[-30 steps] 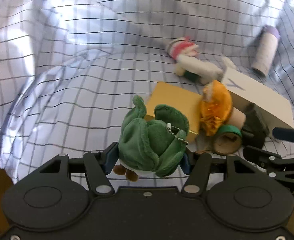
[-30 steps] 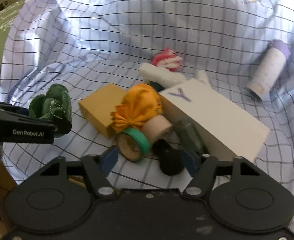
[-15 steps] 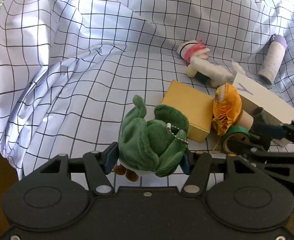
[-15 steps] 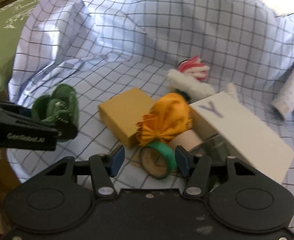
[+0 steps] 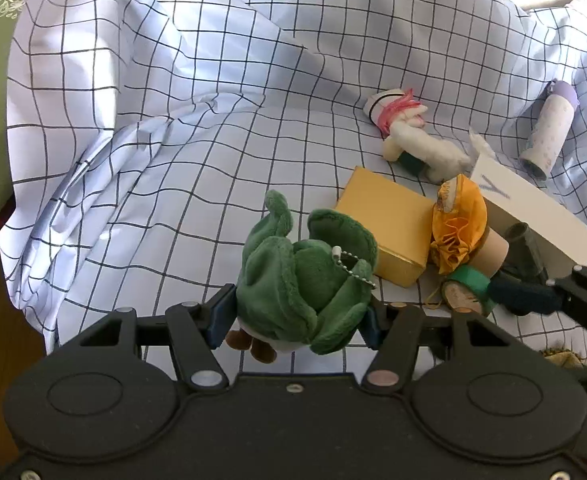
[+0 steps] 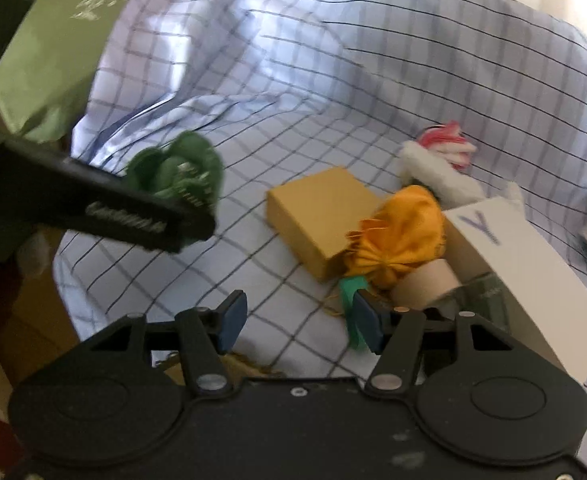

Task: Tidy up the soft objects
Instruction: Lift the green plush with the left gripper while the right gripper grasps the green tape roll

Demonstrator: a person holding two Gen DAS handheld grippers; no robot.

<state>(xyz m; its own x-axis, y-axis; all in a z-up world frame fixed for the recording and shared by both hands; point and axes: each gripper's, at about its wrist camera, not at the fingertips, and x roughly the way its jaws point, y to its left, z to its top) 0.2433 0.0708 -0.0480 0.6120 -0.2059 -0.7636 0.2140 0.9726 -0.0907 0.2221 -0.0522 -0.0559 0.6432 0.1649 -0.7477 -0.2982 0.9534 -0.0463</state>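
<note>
My left gripper (image 5: 295, 314) is shut on a green plush toy (image 5: 305, 284) with a bead chain, held above the checked cloth (image 5: 173, 160). In the right wrist view the toy (image 6: 177, 168) shows at the left, with the left gripper's finger in front of it. My right gripper (image 6: 299, 320) is open and empty, low over the cloth, with its right fingertip (image 6: 367, 322) by the green tape roll (image 6: 349, 292). An orange fabric puff (image 6: 401, 236) and a white plush with a pink tuft (image 6: 441, 164) lie behind.
A yellow box (image 5: 389, 228), a white box marked Y (image 5: 533, 208), a cardboard roll (image 5: 489, 248), a dark bottle (image 5: 529, 248) and a lilac tube (image 5: 545, 128) lie clustered at the right. A green bag (image 6: 53, 60) sits beyond the cloth's left edge.
Both grippers have pulled back and up from the pile. My right gripper has shifted left, so the tape roll now sits at its right finger. The left keeps the green plush.
</note>
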